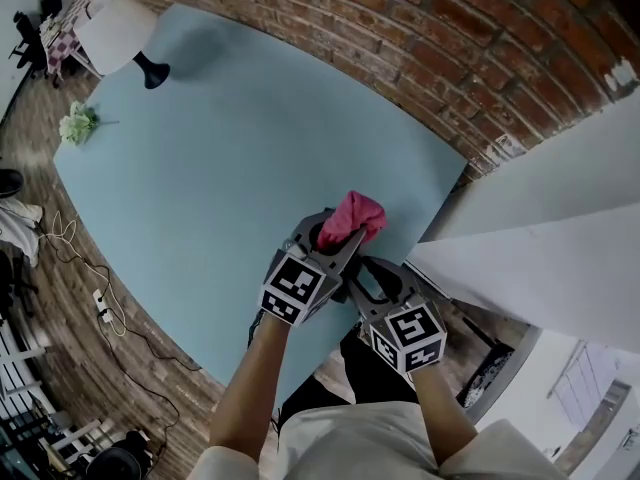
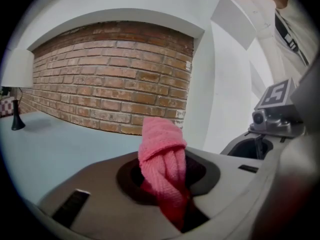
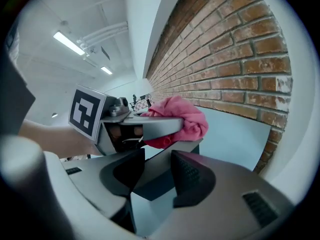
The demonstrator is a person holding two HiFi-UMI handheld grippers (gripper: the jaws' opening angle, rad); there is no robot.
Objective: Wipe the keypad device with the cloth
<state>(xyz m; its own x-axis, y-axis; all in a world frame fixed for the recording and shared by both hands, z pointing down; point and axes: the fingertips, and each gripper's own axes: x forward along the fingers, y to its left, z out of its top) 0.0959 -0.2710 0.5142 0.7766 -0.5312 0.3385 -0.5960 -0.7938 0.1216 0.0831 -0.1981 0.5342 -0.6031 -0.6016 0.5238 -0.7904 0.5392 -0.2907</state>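
Observation:
A pink cloth (image 1: 352, 216) is bunched between the jaws of my left gripper (image 1: 338, 242), which is shut on it above the near right part of the light blue table (image 1: 220, 168). In the left gripper view the cloth (image 2: 162, 159) stands up out of the jaws as a twisted fold. My right gripper (image 1: 368, 272) sits just right of the left one, jaws a little apart with nothing between them. From the right gripper view (image 3: 152, 176) I see the left gripper (image 3: 145, 126) and the cloth (image 3: 182, 116) straight ahead. No keypad device shows in any view.
A white-shaded lamp (image 1: 115, 30) and a small flower bunch (image 1: 78, 123) stand at the table's far left. A brick wall (image 1: 420, 38) runs along the far side, and a white wall (image 1: 560, 228) juts in at the right. Cables lie on the floor (image 1: 100, 303).

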